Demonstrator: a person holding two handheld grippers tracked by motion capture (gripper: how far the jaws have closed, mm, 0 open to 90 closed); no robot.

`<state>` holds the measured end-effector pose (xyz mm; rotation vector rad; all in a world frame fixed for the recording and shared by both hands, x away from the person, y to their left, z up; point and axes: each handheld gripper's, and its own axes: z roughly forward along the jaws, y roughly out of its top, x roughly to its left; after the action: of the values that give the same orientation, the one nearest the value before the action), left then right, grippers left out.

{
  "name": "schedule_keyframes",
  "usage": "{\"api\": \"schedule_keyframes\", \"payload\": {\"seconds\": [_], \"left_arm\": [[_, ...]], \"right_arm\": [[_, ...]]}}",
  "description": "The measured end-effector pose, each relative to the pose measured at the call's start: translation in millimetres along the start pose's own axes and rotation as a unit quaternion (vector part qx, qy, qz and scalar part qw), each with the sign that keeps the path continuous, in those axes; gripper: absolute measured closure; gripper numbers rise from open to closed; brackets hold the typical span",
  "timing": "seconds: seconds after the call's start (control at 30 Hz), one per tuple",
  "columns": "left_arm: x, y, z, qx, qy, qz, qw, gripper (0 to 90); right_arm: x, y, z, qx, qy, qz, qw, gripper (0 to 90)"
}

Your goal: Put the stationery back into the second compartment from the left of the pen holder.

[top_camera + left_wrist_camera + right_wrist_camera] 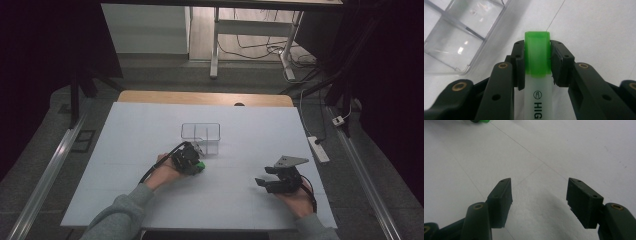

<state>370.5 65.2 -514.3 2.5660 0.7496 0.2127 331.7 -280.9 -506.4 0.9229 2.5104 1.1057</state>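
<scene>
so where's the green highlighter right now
The highlighter is clamped by its green cap in the left tongs, just in front of the clear plastic organiser near the table's middle.

A white-covered table [150,125] with a wooden far edge carries one clear plastic divided organizer box [201,137] near its centre, resting upright.

White table cover [150,125], wooden edge [200,97] behind, power strip [318,149] on floor.
</scene>
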Motion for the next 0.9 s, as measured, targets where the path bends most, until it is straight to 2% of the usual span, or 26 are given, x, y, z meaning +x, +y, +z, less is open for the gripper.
{"api": "schedule_keyframes", "payload": {"seconds": [0.17,0.43,0.6,0.9], "left_arm": [[2.3,-2.0,-3.2,-0.006,0.003,-0.003,1.0000,66.7],[9.4,-9.6,-20.8,-0.041,-0.005,-0.018,0.9990,66.6],[14.3,-14.5,-34.3,-0.067,-0.009,-0.031,0.9972,66.6],[18.5,-20.4,-48.1,-0.091,-0.010,-0.041,0.9950,66.6]], "right_arm": [[-1.2,-0.6,-0.5,-0.001,0.003,0.001,1.0000,37.6],[-1.7,-0.6,-1.2,-0.004,0.004,0.003,1.0000,37.4],[-1.8,-0.7,-1.1,-0.003,0.004,0.005,1.0000,37.4],[-2.0,-0.5,-1.3,-0.004,0.004,0.004,1.0000,37.3]]}}
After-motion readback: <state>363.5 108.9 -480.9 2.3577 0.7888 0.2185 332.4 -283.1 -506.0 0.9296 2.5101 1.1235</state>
